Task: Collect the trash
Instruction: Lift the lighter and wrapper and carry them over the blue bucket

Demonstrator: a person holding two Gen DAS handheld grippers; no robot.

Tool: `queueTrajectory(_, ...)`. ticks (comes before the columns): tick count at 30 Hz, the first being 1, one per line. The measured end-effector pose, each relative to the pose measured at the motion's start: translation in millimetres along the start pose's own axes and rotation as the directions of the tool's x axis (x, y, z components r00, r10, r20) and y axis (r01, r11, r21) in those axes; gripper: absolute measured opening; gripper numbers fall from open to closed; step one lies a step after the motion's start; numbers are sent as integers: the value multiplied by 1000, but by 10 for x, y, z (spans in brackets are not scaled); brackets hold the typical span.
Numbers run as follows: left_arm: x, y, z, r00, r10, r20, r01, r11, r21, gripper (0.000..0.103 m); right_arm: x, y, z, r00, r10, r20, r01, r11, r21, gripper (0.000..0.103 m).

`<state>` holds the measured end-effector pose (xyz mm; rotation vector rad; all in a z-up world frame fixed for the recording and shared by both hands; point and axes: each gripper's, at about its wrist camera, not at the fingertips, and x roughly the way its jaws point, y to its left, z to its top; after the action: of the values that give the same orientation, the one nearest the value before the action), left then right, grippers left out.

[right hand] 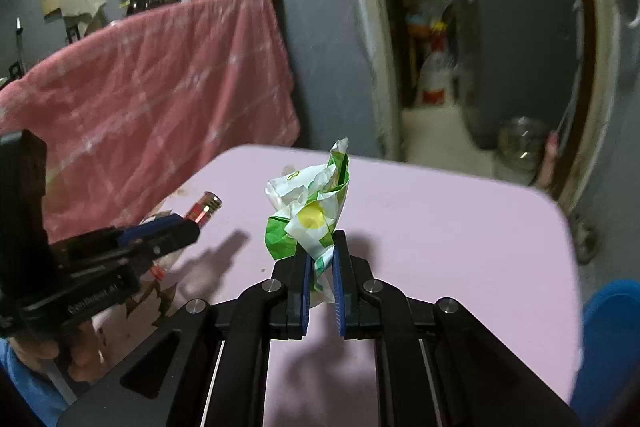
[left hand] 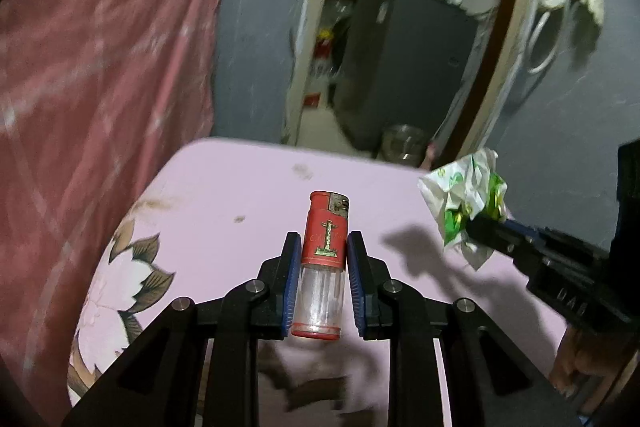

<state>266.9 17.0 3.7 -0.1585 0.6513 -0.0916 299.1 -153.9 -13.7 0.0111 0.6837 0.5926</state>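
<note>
Pink table [right hand: 460, 227], grey walls [right hand: 320, 27], doorway [right hand: 460, 27].

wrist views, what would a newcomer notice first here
A red lighter with a clear plastic base stands out, clamped in the left hand-held gripper above the pink table top. Beside it, the right hand-held gripper pinches a crumpled green and white wrapper. A pink cloth hangs behind.

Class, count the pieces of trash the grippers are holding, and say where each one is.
2. A red lighter is clamped in the left gripper; a crumpled green-and-white wrapper is pinched in the right gripper. Both are above the pink table.
</note>
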Motion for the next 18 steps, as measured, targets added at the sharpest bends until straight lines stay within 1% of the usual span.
queueTrajectory(4,-190,-238,30,996,-23,86,21,999,27,19,-295,-52,-41,995,-50,88,50,999,-1,8)
queueTrajectory(7,-304,-414,49,989,-42,138,37,998,43,19,-558,-126,-56,983,-94,157,94,996,11,8)
queueTrajectory(8,-340,-477,53,987,-49,155,42,998,48,19,-680,-159,-66,975,-115,188,115,993,15,8)
queueTrajectory(10,-397,-588,58,981,-65,182,56,997,56,19,-852,-220,-73,964,-143,224,141,990,23,8)
queueTrajectory(12,-455,-726,59,974,-83,211,71,995,67,19,-1034,-283,-96,948,-175,265,171,984,38,8)
queueTrajectory(16,-499,-1031,64,960,-117,255,94,991,100,19,-1370,-413,-161,909,-246,337,238,969,66,8)
queueTrajectory(17,-512,-1106,67,956,-130,263,105,989,108,19,-1466,-464,-184,896,-268,354,258,963,77,8)
queueTrajectory(18,-521,-1173,64,953,-141,268,115,987,112,19,-1525,-503,-205,889,-279,362,267,960,83,8)
